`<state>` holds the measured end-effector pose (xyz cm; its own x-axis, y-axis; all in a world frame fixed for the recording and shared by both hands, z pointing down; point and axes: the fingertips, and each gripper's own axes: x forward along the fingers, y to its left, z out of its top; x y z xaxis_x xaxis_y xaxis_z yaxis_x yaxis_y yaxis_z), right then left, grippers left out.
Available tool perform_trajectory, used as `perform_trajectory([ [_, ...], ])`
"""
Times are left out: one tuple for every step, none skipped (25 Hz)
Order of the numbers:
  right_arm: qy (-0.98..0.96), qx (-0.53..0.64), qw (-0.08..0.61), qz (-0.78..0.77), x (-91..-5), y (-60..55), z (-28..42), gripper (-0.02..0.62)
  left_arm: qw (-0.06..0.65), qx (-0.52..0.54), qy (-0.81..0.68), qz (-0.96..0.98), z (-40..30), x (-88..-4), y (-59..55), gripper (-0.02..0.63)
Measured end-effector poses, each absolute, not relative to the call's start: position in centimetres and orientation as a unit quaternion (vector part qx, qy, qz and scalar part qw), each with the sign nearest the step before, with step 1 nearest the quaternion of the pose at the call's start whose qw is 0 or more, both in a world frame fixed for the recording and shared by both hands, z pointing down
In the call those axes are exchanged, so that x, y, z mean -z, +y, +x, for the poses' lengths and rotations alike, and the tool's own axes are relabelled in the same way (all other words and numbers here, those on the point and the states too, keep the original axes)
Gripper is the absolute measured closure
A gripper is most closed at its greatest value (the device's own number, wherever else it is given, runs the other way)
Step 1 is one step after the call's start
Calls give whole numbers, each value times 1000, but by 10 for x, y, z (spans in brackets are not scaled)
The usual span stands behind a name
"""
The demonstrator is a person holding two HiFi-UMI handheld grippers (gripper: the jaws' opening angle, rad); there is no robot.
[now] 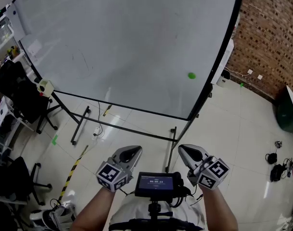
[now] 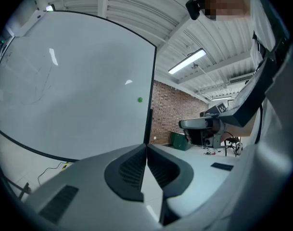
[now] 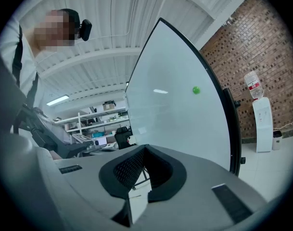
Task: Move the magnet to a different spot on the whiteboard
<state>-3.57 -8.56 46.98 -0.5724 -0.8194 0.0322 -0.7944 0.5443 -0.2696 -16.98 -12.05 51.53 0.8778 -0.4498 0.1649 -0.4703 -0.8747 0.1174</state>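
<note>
Head view, whiteboard (image 1: 122, 37): the upper middle of the view is filled by it. It is edged by a black frame (image 1: 222, 52) and carried on a stand (image 1: 132, 130) whose foot bars lie on the tiled floor (image 1: 233, 143).
Head view, magnet (image 1: 191, 75): a green dot is seen low on the board, near the right edge of the frame.
Head view, open room: floor is shown between the stand and both grippers. A brick wall (image 1: 271, 32) bounds the right side, and office chairs (image 1: 21, 97) and striped tape (image 1: 71, 172) are set at the left.
Head view, grippers: the left gripper (image 1: 128, 154) and right gripper (image 1: 190, 154) are held low and well apart from the board, with a small screen (image 1: 157, 183) between them.
Left gripper view, jaws: the left gripper (image 2: 146, 147) is seen with its pads pressed together at the tips, and nothing is pinched.
Left gripper view, magnet (image 2: 140, 99): it is placed on the board just inside the right edge, well beyond the jaws.
Left gripper view, container: a green bin (image 2: 179, 141) is stood by the brick wall. Its contents cannot be made out.
Right gripper view, jaws: the right gripper (image 3: 145, 148) is seen closed tip to tip, and nothing is held.
Right gripper view, magnet (image 3: 196, 90): it is stuck on the board, above and to the right of the jaws.
Right gripper view, containers: a bottle (image 3: 253, 84) is seated on a water dispenser (image 3: 261, 124) beyond the board's edge. Shelves (image 3: 95, 117) at the back are loaded with things too small to be told.
</note>
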Motion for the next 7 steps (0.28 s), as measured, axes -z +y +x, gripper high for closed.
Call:
perform_trajectory([
  [878,128,46,-459,-471,-84,-37,574,78,-67,-238,966,-171,-518,-121,572],
  [878,129,44,-459,-472,-84,-39,574,78,-67,-238,966,-172,-519,-121,573],
  [878,129,43,-459,-473,-83,-39,574,80,-67,-238,966,-173,-520,-122,572],
  [878,130,42,-459,-474,-83,-40,574,81,-67,-237,966,-173,-521,-122,572],
  [877,131,41,-460,-475,-84,-40,574,83,-67,-236,966,-173,-521,-123,572],
  [877,131,39,-460,-476,-85,-41,574,84,-67,-235,966,-173,-522,-123,572],
  [877,132,38,-461,-476,-86,-41,574,86,-68,-234,966,-173,-523,-123,572],
])
